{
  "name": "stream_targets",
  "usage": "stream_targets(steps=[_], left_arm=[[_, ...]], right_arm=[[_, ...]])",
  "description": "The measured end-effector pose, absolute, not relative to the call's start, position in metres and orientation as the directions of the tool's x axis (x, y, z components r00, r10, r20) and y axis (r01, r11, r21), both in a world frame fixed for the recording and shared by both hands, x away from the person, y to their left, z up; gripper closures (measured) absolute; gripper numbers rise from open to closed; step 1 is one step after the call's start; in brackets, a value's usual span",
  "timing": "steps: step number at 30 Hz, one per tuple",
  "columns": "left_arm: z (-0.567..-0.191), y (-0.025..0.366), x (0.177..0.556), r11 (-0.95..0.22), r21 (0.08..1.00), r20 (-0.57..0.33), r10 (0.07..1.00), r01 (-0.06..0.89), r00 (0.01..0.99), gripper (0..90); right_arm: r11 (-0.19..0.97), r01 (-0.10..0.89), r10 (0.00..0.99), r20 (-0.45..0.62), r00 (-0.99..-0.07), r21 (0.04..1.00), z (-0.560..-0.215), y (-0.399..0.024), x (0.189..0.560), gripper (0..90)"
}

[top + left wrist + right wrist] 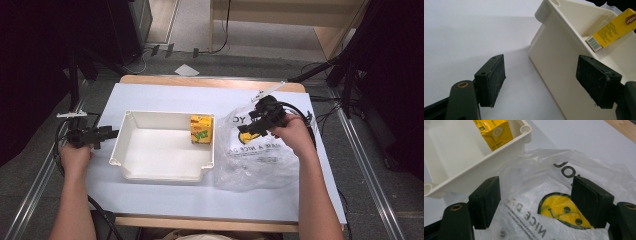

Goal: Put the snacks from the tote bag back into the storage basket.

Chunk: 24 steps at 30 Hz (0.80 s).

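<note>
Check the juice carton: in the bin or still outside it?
In. The yellow juice carton stands inside the white bin, against its right wall; the right gripper view shows it behind the bin's rim, apart from the plastic bag.

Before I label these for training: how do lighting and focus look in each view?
High view: even table light, dark surroundings, slightly soft. Left gripper view: sharp pads, soft shadow beside the white bin. Right gripper view: mild glare on the plastic bag, print legible.

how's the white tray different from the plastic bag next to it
The white tray is rigid and opaque with upright walls; the plastic bag is clear, crumpled and lies slack. The tray is plain and holds a yellow juice carton; the bag bears black lettering and a yellow smiley face. The right gripper hovers open over the bag. Both rest on the white table cover.
</note>
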<state>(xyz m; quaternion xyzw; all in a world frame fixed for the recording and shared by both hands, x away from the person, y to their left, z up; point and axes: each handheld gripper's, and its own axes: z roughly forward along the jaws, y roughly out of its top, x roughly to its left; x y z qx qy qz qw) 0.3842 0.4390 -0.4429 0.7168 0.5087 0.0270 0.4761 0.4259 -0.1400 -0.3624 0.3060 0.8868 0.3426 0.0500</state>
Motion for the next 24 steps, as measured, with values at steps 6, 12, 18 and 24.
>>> stream_targets(steps=[6, 12, 18, 24], left_arm=[[-0.443, 0.441, 0.383, -0.025, 0.710, -0.447, 0.756, 0.704, 0.478, 24.5], [-0.443, 0.443, 0.382, -0.016, 0.709, -0.449, 0.760, 0.705, 0.470, 24.5], [-0.444, 0.443, 0.382, -0.014, 0.702, -0.454, 0.762, 0.712, 0.463, 24.5], [-0.445, 0.444, 0.382, -0.009, 0.697, -0.457, 0.765, 0.717, 0.454, 24.5]], right_arm=[[0.569, 0.522, 0.593, 0.124, -0.796, 0.636, -0.365, -0.145, 0.429, 24.7], [0.558, 0.519, 0.608, 0.106, -0.787, 0.647, -0.368, -0.153, 0.432, 24.7], [0.545, 0.528, 0.616, 0.116, -0.779, 0.651, -0.372, -0.159, 0.436, 24.7], [0.553, 0.529, 0.616, 0.112, -0.780, 0.643, -0.374, -0.159, 0.436, 24.7]])
